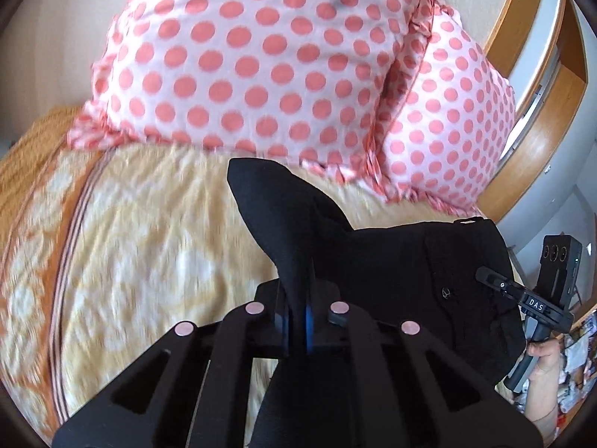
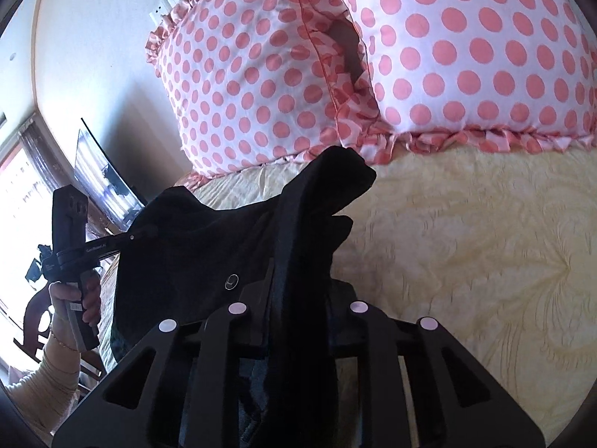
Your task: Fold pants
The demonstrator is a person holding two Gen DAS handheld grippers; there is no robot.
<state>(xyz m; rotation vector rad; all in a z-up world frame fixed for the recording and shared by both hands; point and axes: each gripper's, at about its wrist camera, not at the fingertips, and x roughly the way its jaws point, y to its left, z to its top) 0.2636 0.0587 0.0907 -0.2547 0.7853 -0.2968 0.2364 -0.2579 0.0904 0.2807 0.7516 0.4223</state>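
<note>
Holding the black pants (image 1: pixel 391 261) off the yellow bedspread (image 1: pixel 149 224), both claws pinched on cloth: left gripper (image 1: pixel 298 298), right gripper (image 2: pixel 298 291). We should keep the span taut and level.

**Daylit fisheye views, smeared by motion and bent at the rims**

Both wrist views are bright with soft daylight. In the right wrist view the window (image 2: pixel 15 186) at the left edge is blown out to white, and the wall (image 2: pixel 104 74) beside it falls from pale to grey shadow behind the polka-dot pillows (image 2: pixel 261 86). The black pants (image 1: pixel 373 261) read as a near-featureless dark mass, their folds barely separable. Motion blur streaks the yellow bedspread (image 1: pixel 141 231) across the left and centre of the left wrist view; its woven pattern is sharper at the right of the right wrist view. Straight lines bow strongly: the wooden headboard (image 1: pixel 522 37) curves along the upper right. Dark vignette fills the corners of each frame.
</note>
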